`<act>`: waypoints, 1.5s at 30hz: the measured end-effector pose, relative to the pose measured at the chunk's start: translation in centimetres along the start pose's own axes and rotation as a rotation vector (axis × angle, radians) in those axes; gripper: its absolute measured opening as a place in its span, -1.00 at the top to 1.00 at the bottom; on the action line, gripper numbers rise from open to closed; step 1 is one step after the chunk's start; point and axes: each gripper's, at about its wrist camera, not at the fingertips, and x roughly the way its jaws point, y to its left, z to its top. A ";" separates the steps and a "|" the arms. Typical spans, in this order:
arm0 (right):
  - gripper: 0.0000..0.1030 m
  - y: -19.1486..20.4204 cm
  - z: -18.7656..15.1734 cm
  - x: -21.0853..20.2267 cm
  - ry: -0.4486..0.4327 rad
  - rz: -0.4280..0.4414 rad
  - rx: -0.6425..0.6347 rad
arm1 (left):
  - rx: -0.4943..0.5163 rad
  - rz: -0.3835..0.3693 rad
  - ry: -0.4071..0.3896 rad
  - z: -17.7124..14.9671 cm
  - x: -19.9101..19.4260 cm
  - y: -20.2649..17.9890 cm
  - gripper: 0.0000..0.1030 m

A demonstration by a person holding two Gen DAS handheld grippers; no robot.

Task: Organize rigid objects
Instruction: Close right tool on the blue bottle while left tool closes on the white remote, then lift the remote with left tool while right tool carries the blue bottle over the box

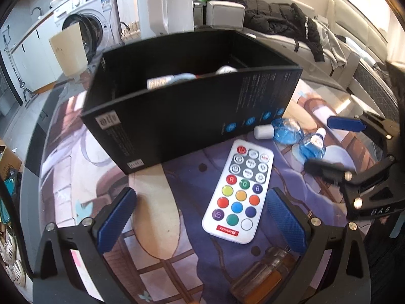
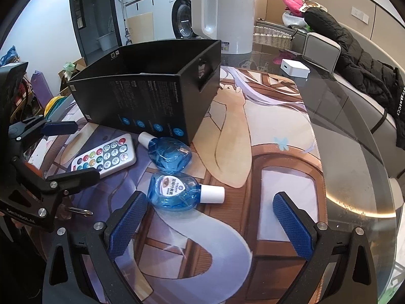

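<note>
An open black box [image 1: 192, 106] stands on the printed mat, with small items inside; it also shows in the right wrist view [image 2: 152, 93]. A white remote [image 1: 239, 192] with coloured buttons lies in front of it, between the fingers of my open, empty left gripper [image 1: 200, 217]. Two blue bottles with white caps lie beside the box [image 2: 168, 154] [image 2: 177, 193]. My right gripper [image 2: 210, 220] is open and empty, its left finger close to the nearer bottle. A small amber bottle [image 1: 263, 276] lies under my left gripper.
A white kettle [image 2: 222, 12] stands behind the box on the round glass table [image 2: 354, 131]. A small white box [image 2: 295, 68] lies at the back right. A black jacket [image 2: 354, 58] lies on the sofa. A beige cup [image 1: 68, 50] stands at the left.
</note>
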 end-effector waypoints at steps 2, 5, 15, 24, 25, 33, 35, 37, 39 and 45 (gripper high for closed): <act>-0.60 0.2 0.0 -0.3 -0.012 0.006 -0.008 | 0.011 -0.010 -0.006 0.1 -0.1 -0.2 -0.99; -0.32 0.1 0.2 -0.4 -0.021 0.009 -0.006 | 0.021 -0.032 0.000 0.0 -0.2 -0.4 -1.00; -0.12 0.0 0.3 -0.5 -0.024 0.013 -0.010 | 0.048 -0.031 -0.027 -0.4 -0.3 -0.6 -1.00; -0.12 0.4 0.1 -0.7 -0.022 0.021 -0.020 | 0.084 -0.058 -0.050 -0.2 -0.6 -1.0 -0.63; -0.12 0.5 0.1 -0.7 -0.021 0.021 -0.021 | 0.096 -0.065 -0.056 -0.1 -0.7 -1.2 -0.43; -0.12 0.8 0.3 -0.6 -0.021 0.025 -0.029 | 0.121 -0.104 -0.077 0.0 -1.4 -1.4 0.26; -0.12 1.0 0.4 -0.6 -0.026 0.026 -0.033 | 0.118 -0.115 -0.079 -0.1 -1.6 -1.3 0.26; -0.12 1.1 0.4 -0.8 -0.035 0.026 -0.038 | 0.117 -0.117 -0.089 -0.2 -2.0 -1.2 0.26; -0.12 1.3 0.5 -1.1 -0.047 0.028 -0.042 | 0.110 -0.123 -0.100 -0.3 -2.3 -1.1 0.26; -0.12 1.6 0.5 -1.9 -0.081 0.032 -0.046 | 0.088 -0.124 -0.133 -0.3 -3.4 -0.4 0.26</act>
